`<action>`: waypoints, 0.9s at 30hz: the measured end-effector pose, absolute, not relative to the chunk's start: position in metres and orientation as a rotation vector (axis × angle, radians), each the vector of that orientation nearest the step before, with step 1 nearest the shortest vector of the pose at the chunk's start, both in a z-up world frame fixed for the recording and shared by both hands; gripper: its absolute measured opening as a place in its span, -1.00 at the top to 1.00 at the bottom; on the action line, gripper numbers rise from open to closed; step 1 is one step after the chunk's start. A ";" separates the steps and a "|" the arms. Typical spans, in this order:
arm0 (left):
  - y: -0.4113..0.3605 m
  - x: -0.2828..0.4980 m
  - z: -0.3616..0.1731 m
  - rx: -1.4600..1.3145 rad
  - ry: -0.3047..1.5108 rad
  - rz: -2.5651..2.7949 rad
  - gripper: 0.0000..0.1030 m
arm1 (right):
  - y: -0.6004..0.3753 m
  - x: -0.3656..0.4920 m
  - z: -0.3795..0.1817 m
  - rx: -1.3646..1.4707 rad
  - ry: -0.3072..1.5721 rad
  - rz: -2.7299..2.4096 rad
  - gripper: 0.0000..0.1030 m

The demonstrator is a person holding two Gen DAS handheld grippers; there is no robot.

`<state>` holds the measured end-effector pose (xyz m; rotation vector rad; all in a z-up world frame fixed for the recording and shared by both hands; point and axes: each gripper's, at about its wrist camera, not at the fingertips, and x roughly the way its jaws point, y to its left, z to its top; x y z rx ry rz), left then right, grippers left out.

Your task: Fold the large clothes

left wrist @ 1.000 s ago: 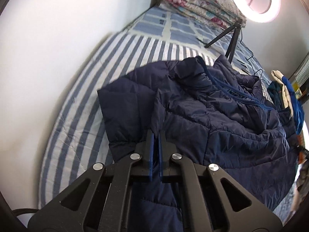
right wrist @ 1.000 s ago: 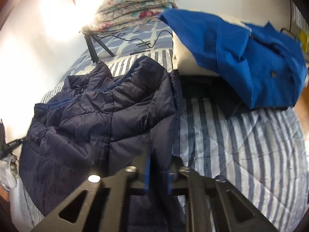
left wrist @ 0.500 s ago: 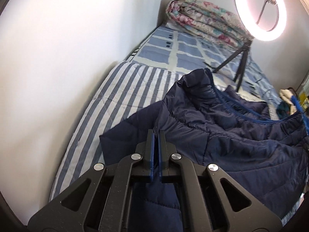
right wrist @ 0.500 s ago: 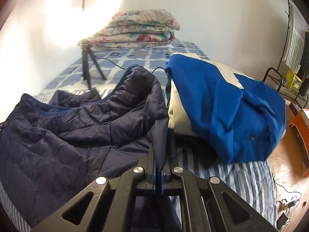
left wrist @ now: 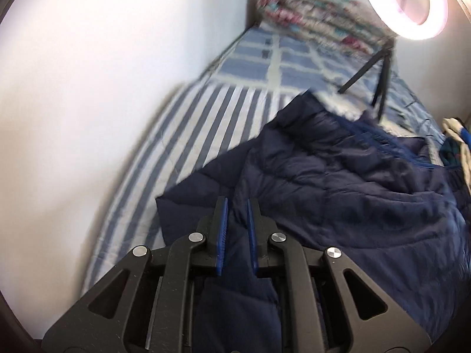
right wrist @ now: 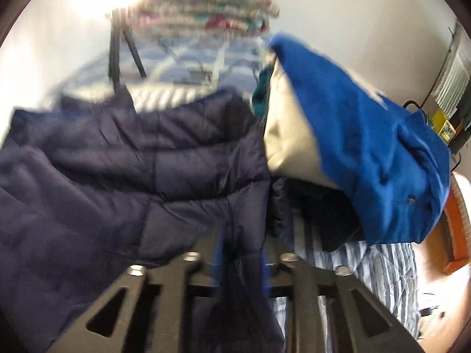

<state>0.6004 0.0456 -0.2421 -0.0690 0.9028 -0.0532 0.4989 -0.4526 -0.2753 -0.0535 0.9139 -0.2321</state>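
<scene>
A navy quilted puffer jacket (left wrist: 338,182) lies spread across the striped bed (left wrist: 188,135). My left gripper (left wrist: 237,206) stands at its near left corner, jaws parted a little, with jacket fabric still lying between the blue pads. In the right wrist view the same jacket (right wrist: 123,170) fills the left half. My right gripper (right wrist: 240,235) is at its near right edge, jaws parted wider, with the jacket's hem loose between them. Both views are blurred by motion.
A blue and cream garment (right wrist: 347,147) lies heaped on the bed to the jacket's right. A folded floral quilt (left wrist: 312,20) and a ring light (left wrist: 403,3) on a black tripod (left wrist: 379,79) stand at the bed's far end. A white wall (left wrist: 88,88) runs along the left.
Both grippers were shut on the jacket's edges half a second ago; both have now opened. The jacket has dropped lower onto the bed and the cameras are moving.
</scene>
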 end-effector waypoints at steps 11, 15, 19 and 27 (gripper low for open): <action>-0.087 0.558 -0.187 0.047 0.837 -0.349 0.53 | -0.469 0.356 -0.253 0.187 0.787 -0.200 -0.66; -0.153 0.575 -0.203 0.104 0.870 -0.385 0.53 | -0.483 0.329 -0.287 0.289 0.915 -0.225 -0.67; -0.196 0.605 -0.240 0.085 0.948 -0.345 0.53 | -0.501 0.317 -0.313 0.448 0.960 -0.216 -0.67; -0.213 0.615 -0.295 0.117 0.994 -0.302 0.52 | -0.510 0.307 -0.325 0.647 0.921 -0.159 -0.74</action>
